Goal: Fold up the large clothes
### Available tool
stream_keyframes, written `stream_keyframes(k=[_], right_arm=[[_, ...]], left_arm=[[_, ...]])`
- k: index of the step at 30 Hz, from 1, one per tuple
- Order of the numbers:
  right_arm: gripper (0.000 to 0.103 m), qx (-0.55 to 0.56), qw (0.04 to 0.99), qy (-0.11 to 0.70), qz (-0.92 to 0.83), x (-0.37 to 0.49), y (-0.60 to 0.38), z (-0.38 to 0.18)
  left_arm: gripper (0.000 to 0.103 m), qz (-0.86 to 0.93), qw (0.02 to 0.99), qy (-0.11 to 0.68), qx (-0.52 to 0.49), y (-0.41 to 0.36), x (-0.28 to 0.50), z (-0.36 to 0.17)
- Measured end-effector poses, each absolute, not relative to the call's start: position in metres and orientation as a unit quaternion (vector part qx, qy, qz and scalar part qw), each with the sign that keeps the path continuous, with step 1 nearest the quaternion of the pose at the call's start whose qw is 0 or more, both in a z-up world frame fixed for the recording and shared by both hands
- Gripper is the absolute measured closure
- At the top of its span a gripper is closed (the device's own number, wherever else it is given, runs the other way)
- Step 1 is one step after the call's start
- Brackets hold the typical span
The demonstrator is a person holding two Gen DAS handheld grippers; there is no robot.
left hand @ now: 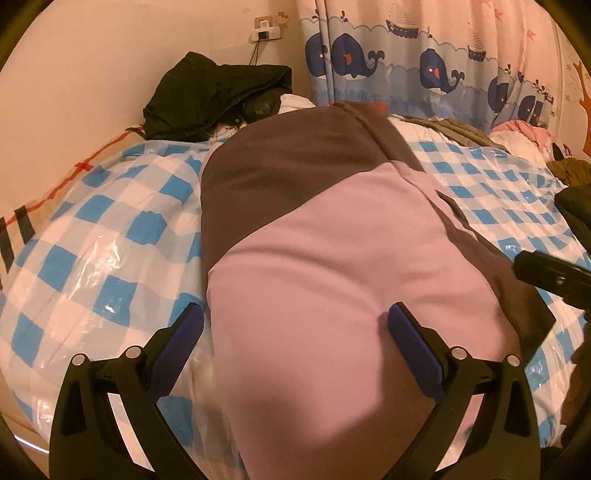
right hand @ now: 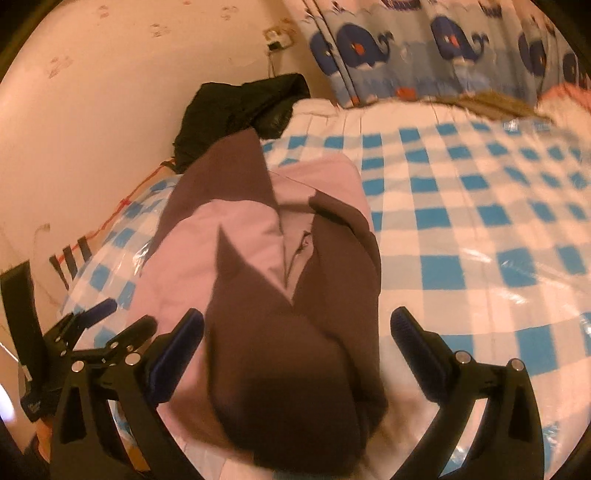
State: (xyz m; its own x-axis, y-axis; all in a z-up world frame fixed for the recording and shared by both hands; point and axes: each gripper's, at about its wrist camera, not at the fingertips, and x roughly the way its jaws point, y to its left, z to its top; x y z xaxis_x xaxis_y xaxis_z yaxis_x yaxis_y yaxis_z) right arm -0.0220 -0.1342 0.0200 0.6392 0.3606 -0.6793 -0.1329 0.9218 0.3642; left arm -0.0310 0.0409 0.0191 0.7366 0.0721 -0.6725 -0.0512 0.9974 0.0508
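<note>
Leftmost, item one: checked cover (left hand: 103, 229), blue and white under clear plastic, spread over the bed. Item two: black garment (left hand: 207, 99), heaped at the far left corner against the wall, below a wall socket (left hand: 264, 31). Item three: left gripper (left hand: 295, 325), jaws spread wide, holding nothing, its right pad resting on pink fabric. Item four: pink and brown garment (left hand: 325, 236), lying lengthwise on the checked cover in a long, partly folded bundle; the right wrist view shows brown panels overlapping pink ones. Item five: right gripper (right hand: 297, 326), likewise released, fingers straddling the garment's near brown end. Item six: whale-print curtain (left hand: 424, 70), hanging behind the bed, far right.
</note>
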Motion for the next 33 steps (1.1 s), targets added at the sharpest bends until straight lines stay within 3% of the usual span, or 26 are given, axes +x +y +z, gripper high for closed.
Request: stream_keyframes(k=[10,33], right_arm=[[0.005,0.061,0.899,0.415,0.128,-0.062,-0.108,0.052],[0.006,0.011,0.878,0.467,0.101,-0.087,-0.086,0.066]], left_arm=[[0.007,0.029,0.936,0.350,0.019,0.040,-0.068,0.050],[0.007,0.021,0.927,0.375,0.004,0.041,-0.099,0.074]])
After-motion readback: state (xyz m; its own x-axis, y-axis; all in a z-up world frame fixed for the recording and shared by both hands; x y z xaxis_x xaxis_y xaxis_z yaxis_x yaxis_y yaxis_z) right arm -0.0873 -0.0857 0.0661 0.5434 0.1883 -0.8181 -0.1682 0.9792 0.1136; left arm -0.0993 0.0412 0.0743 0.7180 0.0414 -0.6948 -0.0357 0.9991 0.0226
